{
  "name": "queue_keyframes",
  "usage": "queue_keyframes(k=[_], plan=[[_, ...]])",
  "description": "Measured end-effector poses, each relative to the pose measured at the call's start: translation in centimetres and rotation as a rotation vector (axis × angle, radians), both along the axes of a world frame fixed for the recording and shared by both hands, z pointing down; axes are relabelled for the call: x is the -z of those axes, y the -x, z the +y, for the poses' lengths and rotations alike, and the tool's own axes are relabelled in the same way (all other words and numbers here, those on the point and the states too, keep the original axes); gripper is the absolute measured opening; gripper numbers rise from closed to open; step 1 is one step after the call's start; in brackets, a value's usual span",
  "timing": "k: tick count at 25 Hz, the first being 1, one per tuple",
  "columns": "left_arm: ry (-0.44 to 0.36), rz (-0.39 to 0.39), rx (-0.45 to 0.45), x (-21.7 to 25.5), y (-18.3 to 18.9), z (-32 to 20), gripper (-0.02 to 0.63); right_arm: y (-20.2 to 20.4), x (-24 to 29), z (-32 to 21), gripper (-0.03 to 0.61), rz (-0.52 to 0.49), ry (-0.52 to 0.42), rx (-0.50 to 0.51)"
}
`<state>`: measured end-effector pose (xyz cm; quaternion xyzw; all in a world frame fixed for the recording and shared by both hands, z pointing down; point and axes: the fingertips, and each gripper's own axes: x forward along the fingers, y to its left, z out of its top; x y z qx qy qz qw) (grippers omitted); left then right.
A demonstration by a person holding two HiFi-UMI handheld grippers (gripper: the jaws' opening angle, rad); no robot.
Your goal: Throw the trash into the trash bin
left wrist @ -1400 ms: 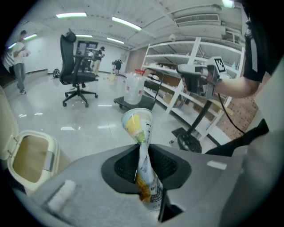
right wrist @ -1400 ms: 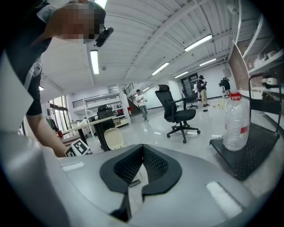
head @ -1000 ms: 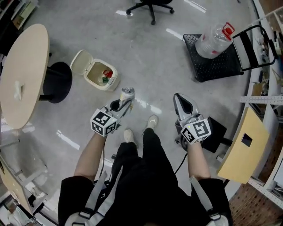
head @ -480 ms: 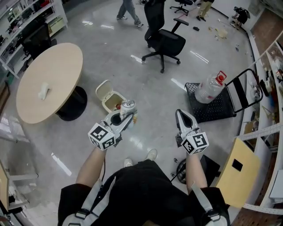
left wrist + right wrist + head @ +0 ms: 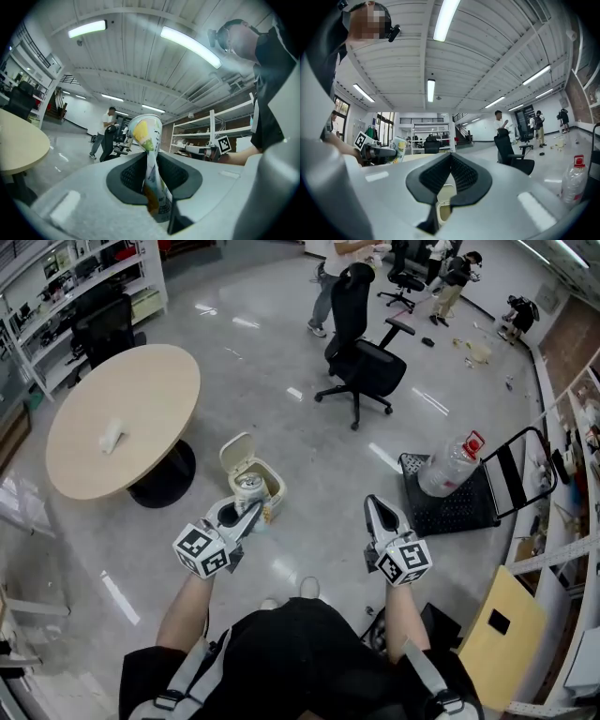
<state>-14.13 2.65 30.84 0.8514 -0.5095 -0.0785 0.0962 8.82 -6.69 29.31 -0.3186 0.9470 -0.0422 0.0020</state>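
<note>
A: Left hand-held gripper (image 5: 247, 510)?
B: Clenched on a squashed drink can (image 5: 151, 174). The pads pinch its dented middle, and the round end with yellow and green print sticks out past the jaw tips. The hand-held gripper points about level.

A: Right hand-held gripper (image 5: 376, 506)?
B: Jaw tips together, nothing between them. Held level too, well apart from the left one.

A: Where does the can sit relative to the trash bin (image 5: 275, 489)?
B: In the head view the can covers the near part of the bin's mouth. How high above it, I cannot tell. The bin is small and cream, lid tipped up and back, standing on the grey floor (image 5: 309, 456) just beside the dark foot of the round worktop (image 5: 141, 399).

A: Anything in the bin?
B: The inside is mostly behind the can, so the contents cannot be made out.

A: Other containers?
B: A big clear bottle (image 5: 450, 465) with a red cap lies on a black cart (image 5: 459, 507) to the right. A small white crumpled piece (image 5: 111, 437) lies on the worktop.
</note>
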Motion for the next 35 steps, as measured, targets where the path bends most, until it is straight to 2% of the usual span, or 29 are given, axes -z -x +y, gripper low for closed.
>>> queue_keyframes(k=[11,16,20,24,28,35], plan=[[-0.049,-0.019,0.172,2.1,0.8,-5.0,0.078,3.2,1.8,-7.8,0.005,-0.055,-0.042,0.158],[-0.054,0.004,0.266,1.6,0.7,-6.0,0.080,5.0,0.6,-9.1,0.005,-0.055,-0.015,0.255],[-0.021,0.008,0.314,0.2,0.9,-6.5,0.080,6.0,-1.1,-10.4,0.005,-0.038,0.016,0.294],[0.040,-0.020,0.352,-2.0,2.0,-6.7,0.080,7.1,-3.2,-11.3,0.006,-0.016,0.062,0.310],[0.058,-0.008,0.380,-3.4,4.4,-7.8,0.080,9.7,-4.3,-12.8,0.006,-0.004,0.085,0.316],[0.093,-0.005,0.341,-5.8,8.6,-12.1,0.080,15.0,-5.2,-15.8,0.006,0.016,0.107,0.298]])
